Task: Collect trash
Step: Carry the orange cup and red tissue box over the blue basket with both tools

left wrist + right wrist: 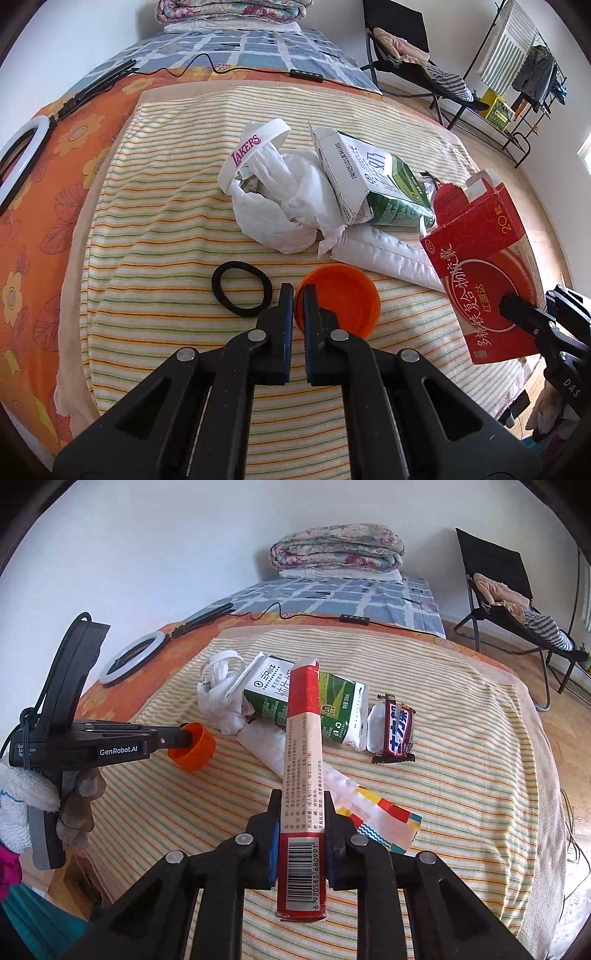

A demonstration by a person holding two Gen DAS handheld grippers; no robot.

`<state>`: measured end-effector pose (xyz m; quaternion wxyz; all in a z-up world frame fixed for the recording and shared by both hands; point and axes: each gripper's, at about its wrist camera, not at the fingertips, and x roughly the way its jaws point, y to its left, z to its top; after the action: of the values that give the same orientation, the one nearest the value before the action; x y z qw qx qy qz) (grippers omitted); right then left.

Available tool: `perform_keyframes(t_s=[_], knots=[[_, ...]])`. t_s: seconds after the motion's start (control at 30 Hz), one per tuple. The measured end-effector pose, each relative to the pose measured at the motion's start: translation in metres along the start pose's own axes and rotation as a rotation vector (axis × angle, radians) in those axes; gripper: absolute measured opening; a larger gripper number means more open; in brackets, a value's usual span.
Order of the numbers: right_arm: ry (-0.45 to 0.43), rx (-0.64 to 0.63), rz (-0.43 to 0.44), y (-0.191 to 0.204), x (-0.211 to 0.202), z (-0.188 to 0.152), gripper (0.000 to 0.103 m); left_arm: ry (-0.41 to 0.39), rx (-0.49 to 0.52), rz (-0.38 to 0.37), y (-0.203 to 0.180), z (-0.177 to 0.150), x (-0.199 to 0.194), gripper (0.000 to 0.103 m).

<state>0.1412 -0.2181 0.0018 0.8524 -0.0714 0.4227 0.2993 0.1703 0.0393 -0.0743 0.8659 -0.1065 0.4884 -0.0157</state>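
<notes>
Holding two pieces now: red box clamped edge-on in right gripper, lifted off the striped towel; orange cap pinched by its rim in left gripper. No bin visible. Left on towel: milk carton, candy bar wrapper, white bag, padded mailer.

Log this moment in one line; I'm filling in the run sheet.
left gripper: shut on orange cap | right gripper: shut on red box | milk carton: on bed

Both grippers, left and right, angle downward, fingers clamped.
</notes>
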Motion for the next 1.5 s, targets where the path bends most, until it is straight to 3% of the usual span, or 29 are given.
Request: perform_keyframes(t_s=[0.77,1.5], knots=[[-0.014,-0.028,0.047,0.029,-0.059,-0.04,0.017,-0.029,0.113,-0.027,-0.036,-0.062,-0.056,0.003],[0.036,-0.052,0.16,0.06,-0.107,-0.118,0.017,0.024,0.193,-0.03,-0.053,-0.167,-0.09,0.003]])
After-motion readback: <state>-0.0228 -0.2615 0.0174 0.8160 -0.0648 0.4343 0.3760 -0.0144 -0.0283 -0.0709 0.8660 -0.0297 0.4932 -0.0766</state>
